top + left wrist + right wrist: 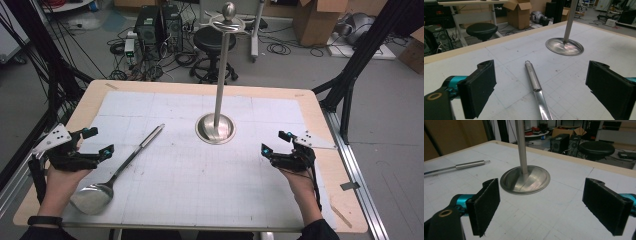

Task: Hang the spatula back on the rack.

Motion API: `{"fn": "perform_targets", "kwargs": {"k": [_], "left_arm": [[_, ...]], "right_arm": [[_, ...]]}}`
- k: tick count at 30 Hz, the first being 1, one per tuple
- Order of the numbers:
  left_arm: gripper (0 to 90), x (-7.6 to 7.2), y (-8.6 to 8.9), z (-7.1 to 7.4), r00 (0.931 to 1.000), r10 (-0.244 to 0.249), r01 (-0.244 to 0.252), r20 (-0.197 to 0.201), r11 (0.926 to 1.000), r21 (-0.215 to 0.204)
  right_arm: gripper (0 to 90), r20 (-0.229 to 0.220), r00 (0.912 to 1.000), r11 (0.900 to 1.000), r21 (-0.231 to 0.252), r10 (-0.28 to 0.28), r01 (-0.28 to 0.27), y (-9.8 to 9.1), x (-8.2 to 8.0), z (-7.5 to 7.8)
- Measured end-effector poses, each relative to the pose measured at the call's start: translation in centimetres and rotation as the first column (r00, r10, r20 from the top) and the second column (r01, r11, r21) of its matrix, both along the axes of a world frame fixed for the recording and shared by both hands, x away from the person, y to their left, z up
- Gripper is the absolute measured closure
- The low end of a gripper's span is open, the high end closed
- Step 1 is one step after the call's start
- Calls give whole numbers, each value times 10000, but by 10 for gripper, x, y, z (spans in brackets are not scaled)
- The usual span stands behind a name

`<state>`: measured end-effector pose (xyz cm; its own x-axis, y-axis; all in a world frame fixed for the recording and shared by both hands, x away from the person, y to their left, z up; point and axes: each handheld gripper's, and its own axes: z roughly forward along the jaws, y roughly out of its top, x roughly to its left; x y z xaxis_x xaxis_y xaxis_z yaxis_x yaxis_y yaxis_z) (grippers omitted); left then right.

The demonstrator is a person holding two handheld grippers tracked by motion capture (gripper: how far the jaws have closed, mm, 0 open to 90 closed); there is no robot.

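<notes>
Left hand low at table's left edge, forearm entering from below | left gripper level, pointing forward-right, jaws wide apart, nothing between pads | right hand mirrored at right side | right gripper level, pointing forward-left, jaws wide apart, nothing gripped

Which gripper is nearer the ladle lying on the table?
Left. The left gripper hovers open just beside the ladle, above its bowl end; the right gripper sits across the table, beyond the stand.
</notes>
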<state>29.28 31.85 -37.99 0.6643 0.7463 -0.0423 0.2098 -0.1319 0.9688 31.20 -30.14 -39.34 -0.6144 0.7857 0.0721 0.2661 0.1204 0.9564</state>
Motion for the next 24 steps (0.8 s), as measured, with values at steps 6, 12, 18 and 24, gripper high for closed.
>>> {"fn": "perform_targets", "kwargs": {"k": [6, 12, 18, 24], "left_arm": [[80, -1, -6, 4, 9998, 34, -30, -206, 9998, 197], [80, -4, -13, 8, 9990, 48, -30, -436, 9991, 430], [80, -4, -25, 3, 9931, -6, 104, -1171, 9965, 833], [80, 1, -34, -3, 9845, 180, 46, -1746, 9917, 1284]], "right_arm": [[138, -37, 9999, 9999, 61, -93, 93, -1, -1, 1], [138, -1, 10000, 10000, -57, 7, -7, 2, -1, 0], [138, 17, 10000, 10000, 18, 10, -10, 1, -1, 0], [138, 15, 10000, 9999, 117, 13, -13, -1, 0, 0]]}}
